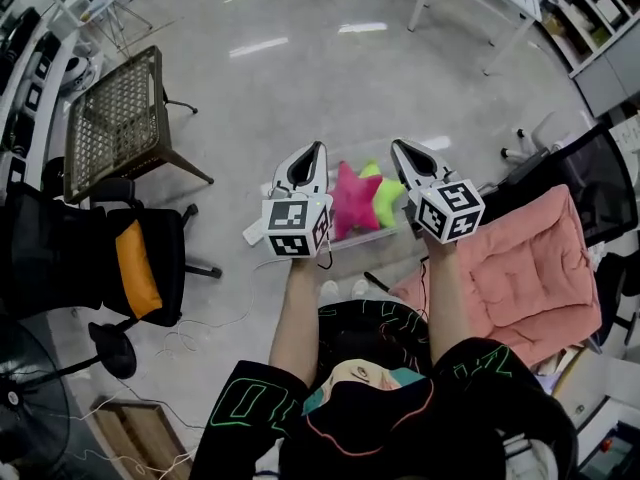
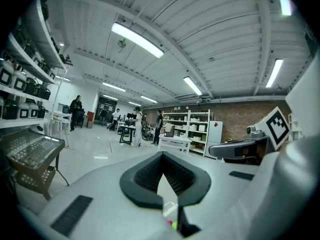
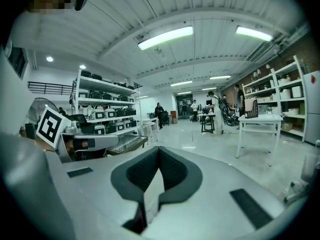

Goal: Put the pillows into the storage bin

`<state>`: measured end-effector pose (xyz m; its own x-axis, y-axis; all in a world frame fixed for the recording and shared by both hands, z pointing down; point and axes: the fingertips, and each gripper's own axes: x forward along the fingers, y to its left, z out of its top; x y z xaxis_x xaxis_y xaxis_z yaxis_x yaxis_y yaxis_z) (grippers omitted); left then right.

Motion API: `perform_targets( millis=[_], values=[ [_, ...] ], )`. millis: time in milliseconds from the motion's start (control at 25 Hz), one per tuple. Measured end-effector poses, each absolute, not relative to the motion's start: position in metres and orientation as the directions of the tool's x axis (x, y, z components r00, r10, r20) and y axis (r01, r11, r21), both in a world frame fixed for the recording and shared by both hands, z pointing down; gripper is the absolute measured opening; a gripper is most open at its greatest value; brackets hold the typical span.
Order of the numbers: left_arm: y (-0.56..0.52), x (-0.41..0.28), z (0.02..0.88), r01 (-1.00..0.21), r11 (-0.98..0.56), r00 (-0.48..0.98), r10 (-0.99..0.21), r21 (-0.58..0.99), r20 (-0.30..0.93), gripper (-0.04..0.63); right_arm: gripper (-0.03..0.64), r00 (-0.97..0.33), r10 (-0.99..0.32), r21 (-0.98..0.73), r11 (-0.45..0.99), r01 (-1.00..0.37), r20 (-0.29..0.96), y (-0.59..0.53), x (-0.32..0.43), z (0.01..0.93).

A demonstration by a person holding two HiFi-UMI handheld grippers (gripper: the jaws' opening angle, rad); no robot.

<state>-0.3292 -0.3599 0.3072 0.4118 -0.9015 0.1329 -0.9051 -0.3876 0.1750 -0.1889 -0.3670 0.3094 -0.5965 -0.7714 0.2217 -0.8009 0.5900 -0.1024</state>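
In the head view, a pink star pillow (image 1: pixel 352 200) and a green star pillow (image 1: pixel 386 196) lie together in a clear storage bin (image 1: pixel 352 239) on the floor in front of me. A large pink cushion (image 1: pixel 530 266) lies to the right of the bin. My left gripper (image 1: pixel 318 149) and right gripper (image 1: pixel 397 145) are both raised above the bin, pointing forward, one on each side of the pillows. Each is shut with nothing between its jaws. Both gripper views look out level across the room, over the left gripper (image 2: pixel 161 155) and the right gripper (image 3: pixel 158 150).
A wicker chair (image 1: pixel 115 123) stands at the far left, with a black office chair (image 1: pixel 110 263) holding an orange cushion nearer to me. A black mesh chair (image 1: pixel 590 183) stands behind the pink cushion. White table legs (image 1: pixel 480 13) are at the back right, and shelving and people are far off.
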Motion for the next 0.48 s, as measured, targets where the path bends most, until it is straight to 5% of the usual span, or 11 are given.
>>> perform_targets(
  millis=[480],
  values=[
    [-0.361, -0.326, 0.251, -0.922, -0.373, 0.379, -0.924, 0.101, 0.051, -0.006, 0.003, -0.555, -0.827, -0.039, 0.554, -0.832, 0.090, -0.371, -0.181, 0.250]
  ],
)
